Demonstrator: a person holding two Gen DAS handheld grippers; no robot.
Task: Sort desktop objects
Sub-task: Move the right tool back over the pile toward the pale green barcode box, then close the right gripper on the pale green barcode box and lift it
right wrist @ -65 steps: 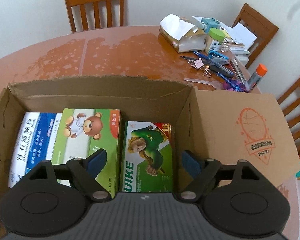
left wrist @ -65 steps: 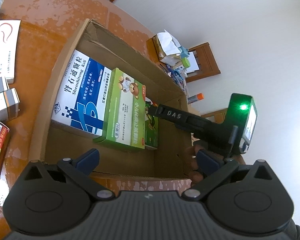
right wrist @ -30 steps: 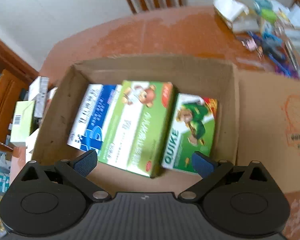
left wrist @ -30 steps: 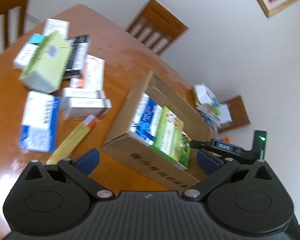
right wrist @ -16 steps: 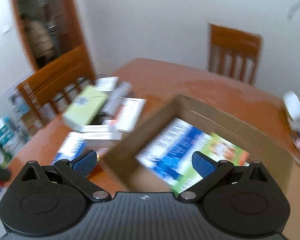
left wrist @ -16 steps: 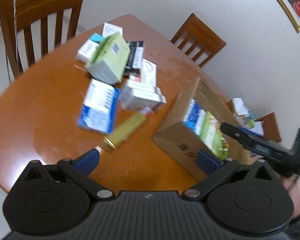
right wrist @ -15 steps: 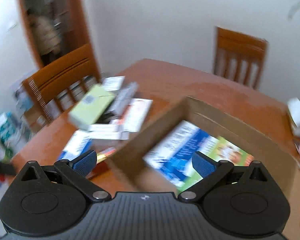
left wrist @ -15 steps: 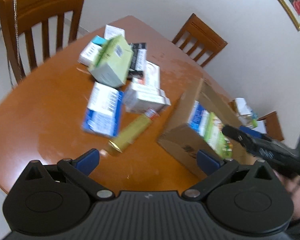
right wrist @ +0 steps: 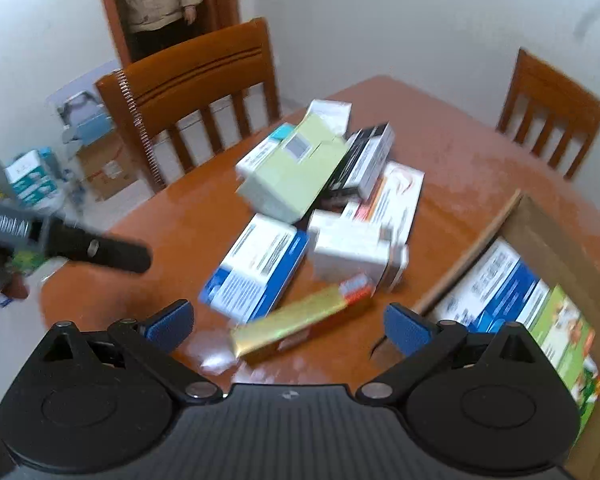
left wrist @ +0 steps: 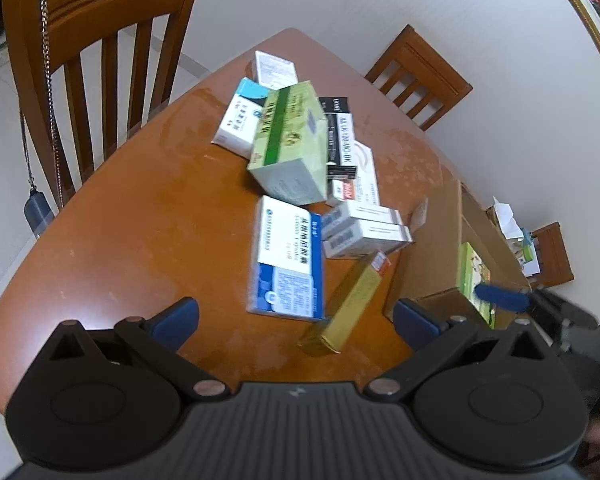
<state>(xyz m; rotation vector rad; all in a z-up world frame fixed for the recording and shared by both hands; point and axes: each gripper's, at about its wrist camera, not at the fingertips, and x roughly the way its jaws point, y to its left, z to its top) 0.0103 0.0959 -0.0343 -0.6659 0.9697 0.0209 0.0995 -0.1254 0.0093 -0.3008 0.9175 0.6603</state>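
Cardboard box (right wrist: 556, 232) holds blue-white carton (right wrist: 496, 284), green carton (right wrist: 560, 332).

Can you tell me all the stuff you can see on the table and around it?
Table: one, orange-brown wood.
Cardboard box: one, brown, open, table's right, medicine boxes inside.
Pale green box: one, atop the pile.
Blue-and-white box: one, flat, nearest the grippers.
Gold box: one, long, beside the cardboard box.
Other medicine boxes: several, mostly white, piled mid-table.
Chairs: three, wooden.
Person: one, beige jacket, doorway.
Left gripper: open, empty.
Right gripper: open, empty.
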